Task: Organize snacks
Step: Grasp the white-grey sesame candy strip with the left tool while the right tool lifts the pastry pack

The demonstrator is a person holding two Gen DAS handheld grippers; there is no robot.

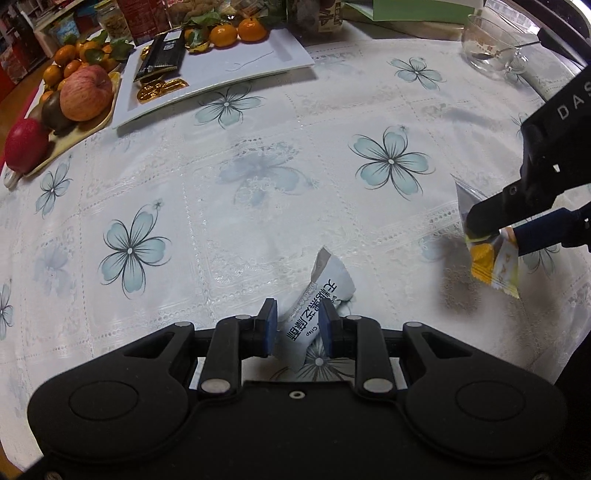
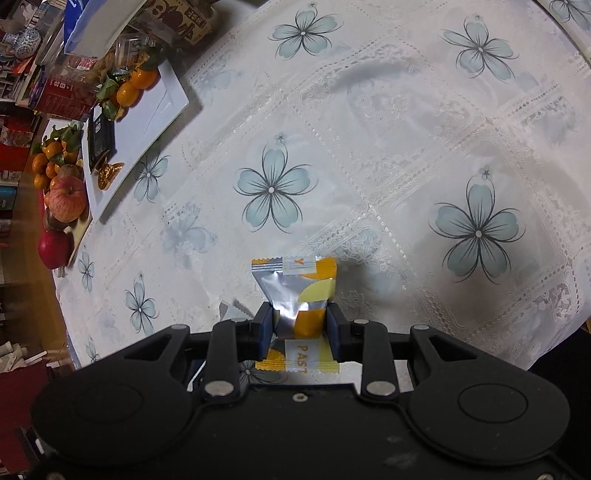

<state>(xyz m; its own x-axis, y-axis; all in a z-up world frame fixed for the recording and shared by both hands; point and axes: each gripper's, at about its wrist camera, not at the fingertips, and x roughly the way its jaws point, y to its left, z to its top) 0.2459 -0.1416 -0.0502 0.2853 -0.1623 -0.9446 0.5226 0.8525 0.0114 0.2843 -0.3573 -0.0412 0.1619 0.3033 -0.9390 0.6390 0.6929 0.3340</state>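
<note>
A white snack packet (image 1: 327, 282) with black lettering sticks up between the blue pads of my left gripper (image 1: 297, 315), which is shut on it low over the flowered tablecloth (image 1: 258, 177). My right gripper (image 2: 299, 319) is shut on a silver and yellow pastry packet (image 2: 295, 284), pinched at its middle. In the left wrist view that right gripper (image 1: 491, 230) reaches in from the right edge, the pastry packet (image 1: 493, 264) hanging below it. A white rectangular plate (image 1: 258, 59) lies at the far left of the table, also visible as the plate (image 2: 159, 107) in the right wrist view.
On the plate lie a black packet (image 1: 162, 55), gold-wrapped sweets (image 1: 159, 88) and mandarins (image 1: 236, 31). Left of it stands a fruit tray (image 1: 74, 136) with an apple (image 1: 85, 92). A glass bowl with a spoon (image 1: 491, 48) sits far right. Boxes crowd the table's back edge.
</note>
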